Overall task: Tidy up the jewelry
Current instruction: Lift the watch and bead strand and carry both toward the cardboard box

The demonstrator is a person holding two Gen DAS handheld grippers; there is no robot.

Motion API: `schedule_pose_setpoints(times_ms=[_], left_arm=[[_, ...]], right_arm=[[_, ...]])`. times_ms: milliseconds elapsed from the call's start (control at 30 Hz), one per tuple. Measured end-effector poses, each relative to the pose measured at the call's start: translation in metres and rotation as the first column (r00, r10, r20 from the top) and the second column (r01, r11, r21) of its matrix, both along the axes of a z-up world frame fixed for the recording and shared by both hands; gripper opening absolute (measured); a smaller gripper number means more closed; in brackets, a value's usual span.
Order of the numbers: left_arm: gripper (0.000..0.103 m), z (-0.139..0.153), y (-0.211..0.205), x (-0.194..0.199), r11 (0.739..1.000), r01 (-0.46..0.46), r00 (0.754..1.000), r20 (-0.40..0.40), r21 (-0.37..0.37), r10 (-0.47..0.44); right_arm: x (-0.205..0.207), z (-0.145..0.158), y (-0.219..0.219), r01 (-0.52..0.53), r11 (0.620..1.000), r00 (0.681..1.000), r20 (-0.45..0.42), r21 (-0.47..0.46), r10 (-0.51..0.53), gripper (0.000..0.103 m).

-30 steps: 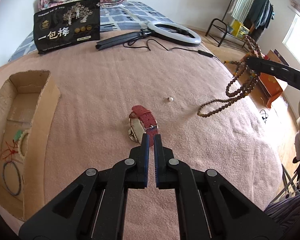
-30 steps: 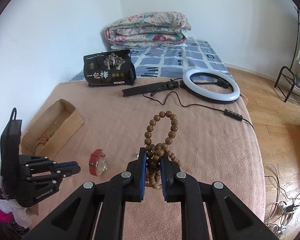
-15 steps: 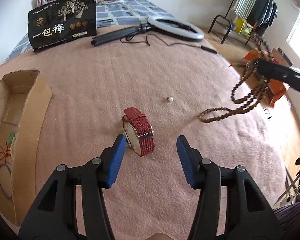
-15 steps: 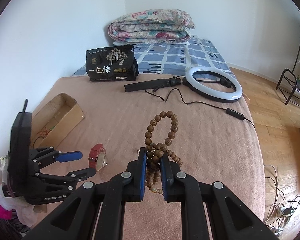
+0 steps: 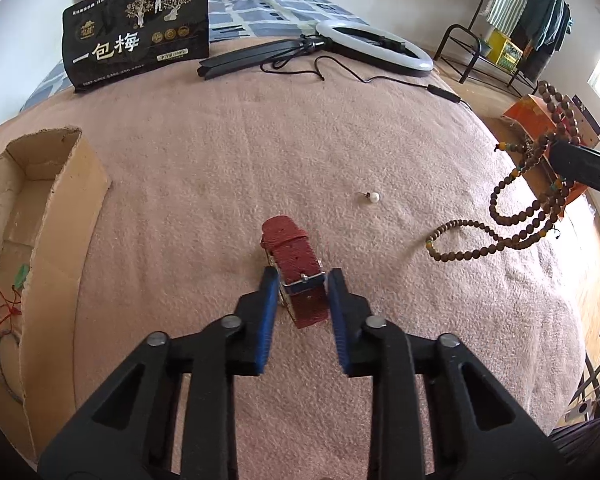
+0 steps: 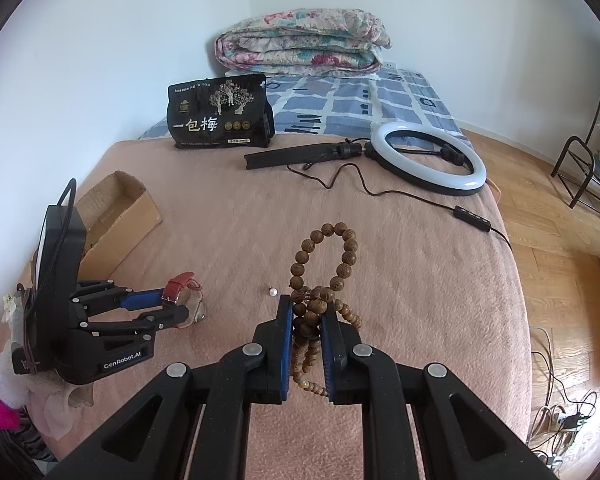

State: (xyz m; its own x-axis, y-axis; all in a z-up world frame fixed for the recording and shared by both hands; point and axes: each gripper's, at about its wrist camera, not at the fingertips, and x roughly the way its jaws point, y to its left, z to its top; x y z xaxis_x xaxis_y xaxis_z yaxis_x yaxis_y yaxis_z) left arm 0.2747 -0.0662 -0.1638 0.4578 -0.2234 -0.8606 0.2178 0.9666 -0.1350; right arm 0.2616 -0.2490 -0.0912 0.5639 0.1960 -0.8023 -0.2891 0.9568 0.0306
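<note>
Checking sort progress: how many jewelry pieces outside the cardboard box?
3: red-strap watch between the left gripper fingers, wooden bead strand in the right gripper, pearl stud on the blanket.

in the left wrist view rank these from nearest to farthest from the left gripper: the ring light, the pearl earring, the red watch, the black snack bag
1. Red watch: between the left gripper's fingers.
2. Pearl earring: ahead, slightly right, on the pink blanket.
3. and 4. Black snack bag, far left, and ring light, far right: too close to call.

Red watch (image 5: 296, 268), brown beads (image 6: 324, 276), pink blanket (image 5: 260, 152).
</note>
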Motion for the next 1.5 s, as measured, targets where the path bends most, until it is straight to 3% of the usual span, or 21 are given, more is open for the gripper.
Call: schedule_pose_setpoints(times_ms=[333, 733, 1133, 1500], left_arm=[[0.019, 0.009, 0.007, -0.007, 1.0, 0.002, 1.0, 0.021, 0.009, -0.002], [0.018, 0.058, 0.039, -0.022, 0.999, -0.024, 0.994, 0.106, -0.024, 0.027], [0.018, 0.11, 0.116, -0.043, 0.991, -0.122, 0.974, 0.188, -0.046, 0.129], [0.018, 0.129, 0.198, -0.067, 0.964, -0.26, 0.935, 0.233, -0.063, 0.267]], right_arm=[[-0.002, 0.009, 0.002, 0.002, 1.0, 1.0, 0.026, 0.001, -0.002, 0.011], [-0.008, 0.039, 0.023, -0.018, 0.999, 0.995, 0.095, 0.029, 0.015, 0.011], [-0.013, 0.069, 0.075, -0.104, 0.992, 0.985, 0.147, 0.067, 0.093, 0.011], [-0.009, 0.088, 0.135, -0.189, 0.976, 0.969, 0.18, 0.11, 0.168, 0.011]])
